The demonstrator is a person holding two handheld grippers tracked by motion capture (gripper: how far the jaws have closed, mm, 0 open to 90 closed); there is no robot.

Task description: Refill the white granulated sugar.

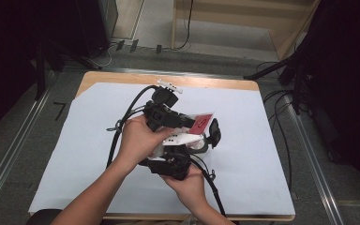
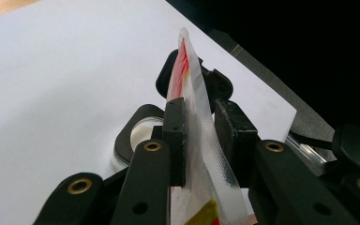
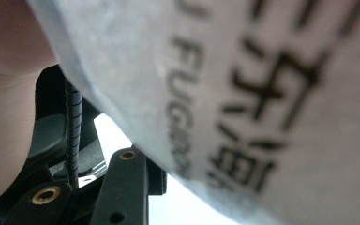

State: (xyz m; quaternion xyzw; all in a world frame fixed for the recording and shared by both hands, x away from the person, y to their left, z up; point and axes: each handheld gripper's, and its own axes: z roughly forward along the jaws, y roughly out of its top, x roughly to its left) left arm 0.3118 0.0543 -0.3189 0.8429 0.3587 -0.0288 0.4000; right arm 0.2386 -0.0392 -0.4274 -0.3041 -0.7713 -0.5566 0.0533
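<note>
I have the packet (image 1: pixel 193 131) lifted off the surface (image 1: pixel 258 178) at mid-frame, its edge pinched in my left tongs (image 2: pixel 200 131), the right tongs (image 1: pixel 201 146) apparently gripping too, though I cannot tell, and it looks unopened.

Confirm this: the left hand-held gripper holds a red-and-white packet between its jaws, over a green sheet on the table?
Not quite. The sheet is white, not green, as the high view shows. The left hand-held gripper does hold the red-and-white packet between its jaws.
</note>
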